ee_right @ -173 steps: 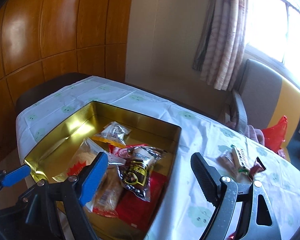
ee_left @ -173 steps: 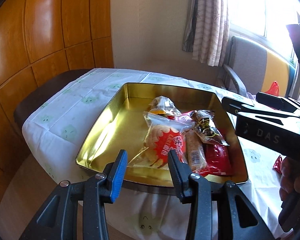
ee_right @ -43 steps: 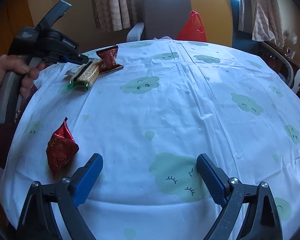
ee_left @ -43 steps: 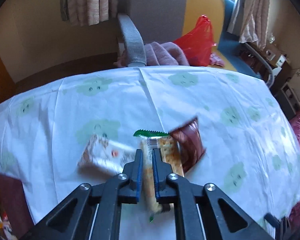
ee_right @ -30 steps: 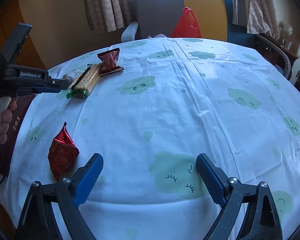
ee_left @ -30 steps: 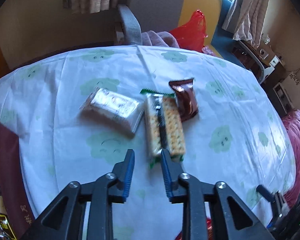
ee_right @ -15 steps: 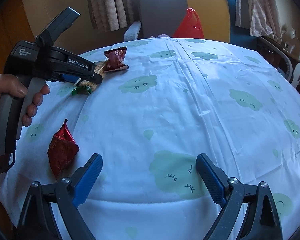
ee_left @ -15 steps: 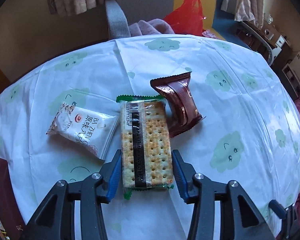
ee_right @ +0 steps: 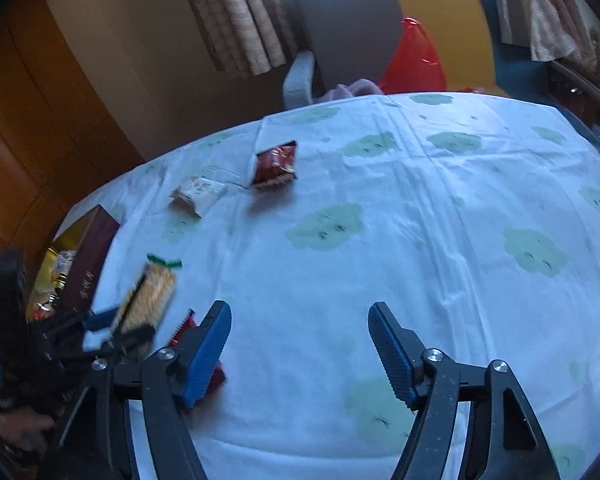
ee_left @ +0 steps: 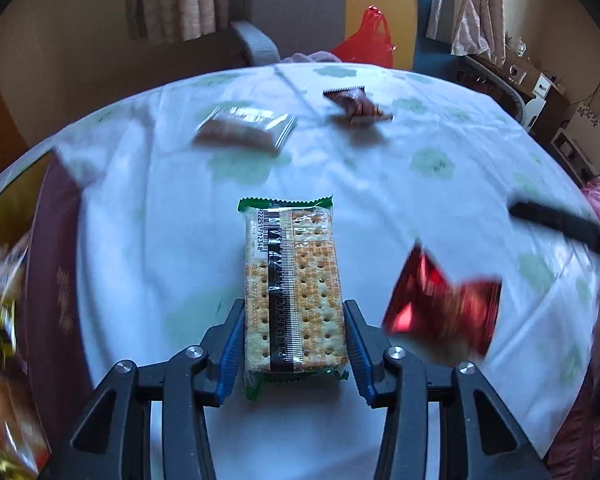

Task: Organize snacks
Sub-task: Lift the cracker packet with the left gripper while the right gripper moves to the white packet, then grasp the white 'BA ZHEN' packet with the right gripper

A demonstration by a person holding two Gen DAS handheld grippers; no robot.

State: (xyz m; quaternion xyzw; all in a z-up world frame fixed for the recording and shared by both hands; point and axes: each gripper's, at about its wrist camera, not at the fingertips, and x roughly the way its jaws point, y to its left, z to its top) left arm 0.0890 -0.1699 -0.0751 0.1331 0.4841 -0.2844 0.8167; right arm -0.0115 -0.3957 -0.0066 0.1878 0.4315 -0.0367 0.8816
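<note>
My left gripper (ee_left: 294,344) is shut on a cracker pack (ee_left: 294,288) with green ends and holds it above the tablecloth; it also shows in the right wrist view (ee_right: 146,298). A shiny red snack (ee_left: 444,312) lies to its right. A white packet (ee_left: 246,130) and a brown packet (ee_left: 356,106) lie farther back. The snack tin (ee_left: 56,280) with several snacks is at the left edge. My right gripper (ee_right: 300,340) is open and empty over the cloth, its left finger beside the red snack (ee_right: 188,328).
The table wears a white cloth with green cloud prints (ee_right: 420,220). An armchair (ee_right: 380,32) with a red bag (ee_right: 416,64) stands behind the table. Wood panelling (ee_right: 28,128) is at the left.
My left gripper has closed on the cracker pack, lifted it and pulled it back toward the tin. My right gripper has moved left, closer to the red snack.
</note>
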